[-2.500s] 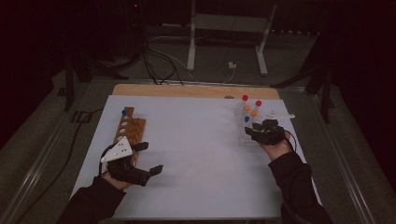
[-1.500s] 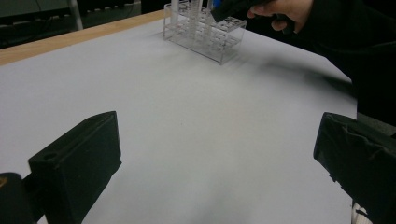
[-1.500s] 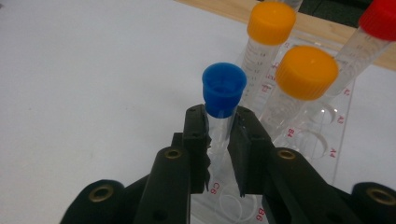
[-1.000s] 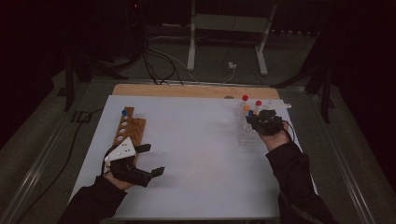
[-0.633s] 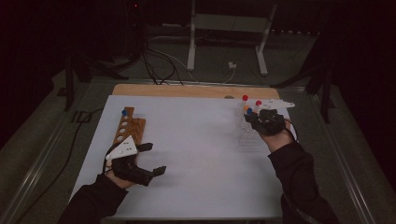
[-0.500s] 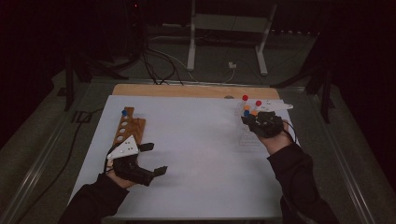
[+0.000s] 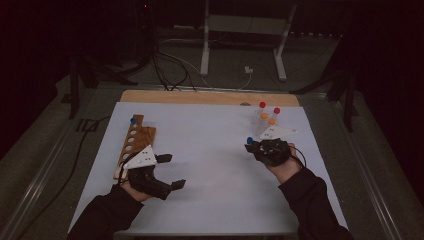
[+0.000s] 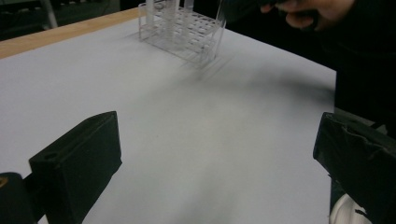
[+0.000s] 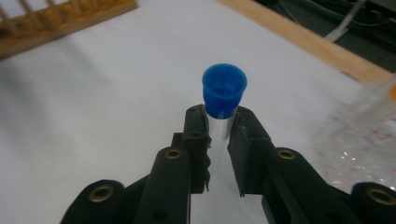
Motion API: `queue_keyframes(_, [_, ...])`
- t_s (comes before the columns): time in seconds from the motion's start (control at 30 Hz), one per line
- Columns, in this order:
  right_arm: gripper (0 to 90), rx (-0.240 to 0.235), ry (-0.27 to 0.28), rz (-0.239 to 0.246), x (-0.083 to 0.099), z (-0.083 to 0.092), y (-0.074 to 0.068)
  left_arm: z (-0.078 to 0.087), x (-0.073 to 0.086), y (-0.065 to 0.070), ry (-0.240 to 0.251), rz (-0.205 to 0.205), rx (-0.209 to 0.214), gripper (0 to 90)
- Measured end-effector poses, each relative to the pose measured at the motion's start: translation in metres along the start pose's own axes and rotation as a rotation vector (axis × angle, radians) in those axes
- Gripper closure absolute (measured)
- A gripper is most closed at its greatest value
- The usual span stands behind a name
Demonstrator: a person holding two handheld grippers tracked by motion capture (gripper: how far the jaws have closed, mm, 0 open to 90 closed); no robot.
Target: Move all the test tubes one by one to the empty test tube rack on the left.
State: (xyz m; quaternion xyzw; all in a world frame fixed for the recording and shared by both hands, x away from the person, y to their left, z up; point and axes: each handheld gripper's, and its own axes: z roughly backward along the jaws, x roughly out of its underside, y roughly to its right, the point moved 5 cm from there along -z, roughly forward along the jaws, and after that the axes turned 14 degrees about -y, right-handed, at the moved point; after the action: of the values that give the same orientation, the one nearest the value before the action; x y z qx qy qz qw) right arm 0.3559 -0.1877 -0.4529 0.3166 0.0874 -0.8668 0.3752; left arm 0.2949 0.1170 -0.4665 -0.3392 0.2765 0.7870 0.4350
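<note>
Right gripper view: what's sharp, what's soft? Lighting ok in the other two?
Right gripper view: blue-capped tube and fingers sharp; wooden rack and clear rack blurred. High view: dim, dark surroundings, white table sheet readable. Left gripper view: evenly lit, soft shadows, clear rack slightly soft.

Work surface: table (image 7: 210, 96) with a white sheet (image 7: 215, 165) over it.

From my position, the sheet covers nearly the whole tabletop; a strip of bare wood shows along the far edge. Two items stand directly on the sheet. A wooden rack (image 7: 135, 141) with a row of round holes lies lengthwise near the left edge, with one blue-capped tube (image 7: 133, 121) at its far end. A clear plastic rack (image 7: 265, 125) stands at the far right, near the wooden strip, carrying tubes with red and orange caps. The two racks are well apart, with bare sheet between them.
</note>
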Motion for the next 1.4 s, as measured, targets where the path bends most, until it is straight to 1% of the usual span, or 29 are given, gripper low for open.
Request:
queue_keyframes(0.07, [76.7,-0.013,-0.007,0.014,0.002,-0.002,-0.007,-0.003,-0.003,0.001,-0.003,-0.001,0.009,1.9])
queue_keyframes(0.17, [76.7,-0.031,-0.01,0.028,0.004,-0.004,-0.017,-0.008,-0.007,0.004,-0.014,-0.013,0.019,1.9])
queue_keyframes(0.23, [76.7,-0.043,-0.011,0.04,0.006,-0.005,-0.024,-0.011,-0.01,0.005,-0.013,-0.015,0.037,1.9])
queue_keyframes(0.27, [76.7,-0.049,-0.011,0.043,0.006,-0.004,-0.027,-0.013,-0.012,0.006,-0.016,-0.02,0.039,2.2])
queue_keyframes(0.47, [76.7,-0.079,-0.008,0.068,0.009,-0.005,-0.042,-0.023,-0.022,0.011,-0.024,-0.044,0.067,2.3])
queue_keyframes(0.6, [76.7,-0.092,-0.014,0.079,0.012,-0.007,-0.048,-0.029,-0.03,0.014,-0.018,-0.057,0.084,2.4])
queue_keyframes(0.73, [76.7,-0.103,-0.022,0.093,0.014,-0.01,-0.054,-0.035,-0.039,0.017,-0.011,-0.066,0.092,3.8])
queue_keyframes(0.9, [76.7,-0.114,-0.025,0.102,0.015,-0.011,-0.058,-0.04,-0.052,0.021,-0.007,-0.092,0.094,5.3])
queue_keyframes(1.0, [76.7,-0.118,-0.023,0.106,0.015,-0.012,-0.061,-0.043,-0.061,0.023,0.0,-0.097,0.104,6.4])
queue_keyframes(1.1, [76.7,-0.12,-0.022,0.111,0.014,-0.012,-0.063,-0.048,-0.069,0.026,-0.005,-0.119,0.11,9.4])
queue_keyframes(1.17, [76.7,-0.127,-0.019,0.108,0.014,-0.012,-0.063,-0.052,-0.073,0.028,-0.001,-0.13,0.113,15.6])
queue_keyframes(1.23, [76.7,-0.127,-0.016,0.111,0.013,-0.011,-0.063,-0.055,-0.076,0.029,-0.001,-0.135,0.117,17.1])
queue_keyframes(1.37, [76.7,-0.127,-0.016,0.109,0.013,-0.011,-0.064,-0.061,-0.081,0.031,0.01,-0.145,0.116,27.1])
queue_keyframes(1.4, [76.7,-0.129,-0.015,0.11,0.013,-0.011,-0.064,-0.062,-0.082,0.031,0.014,-0.148,0.119,30.8])
